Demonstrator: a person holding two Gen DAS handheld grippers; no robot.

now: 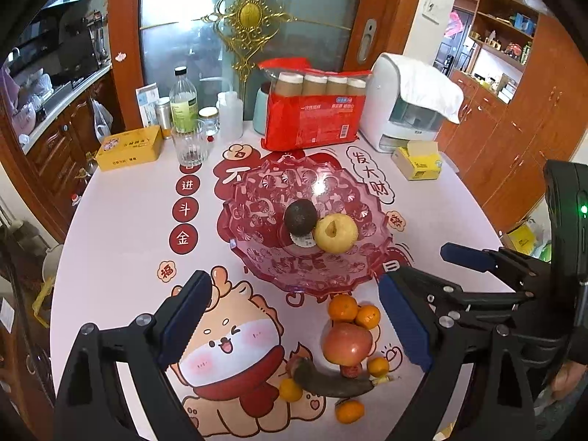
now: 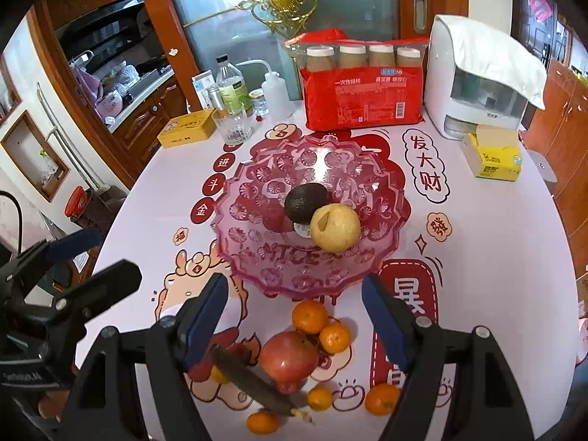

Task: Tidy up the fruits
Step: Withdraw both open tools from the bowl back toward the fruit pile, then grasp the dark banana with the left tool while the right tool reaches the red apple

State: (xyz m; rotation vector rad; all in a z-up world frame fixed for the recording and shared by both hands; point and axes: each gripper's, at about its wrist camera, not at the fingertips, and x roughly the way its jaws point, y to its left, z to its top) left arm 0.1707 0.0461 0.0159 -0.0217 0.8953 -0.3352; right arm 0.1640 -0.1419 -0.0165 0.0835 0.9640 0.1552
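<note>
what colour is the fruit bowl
Translucent pink fruit bowl, patterned with pinwheel-like circles; clearest in the right wrist view.

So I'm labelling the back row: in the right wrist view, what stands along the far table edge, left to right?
Yellow tin box → ribbed clear glass tumbler → white squeeze bottle → red pack of paper cups → white countertop appliance → yellow tissue box.
</note>
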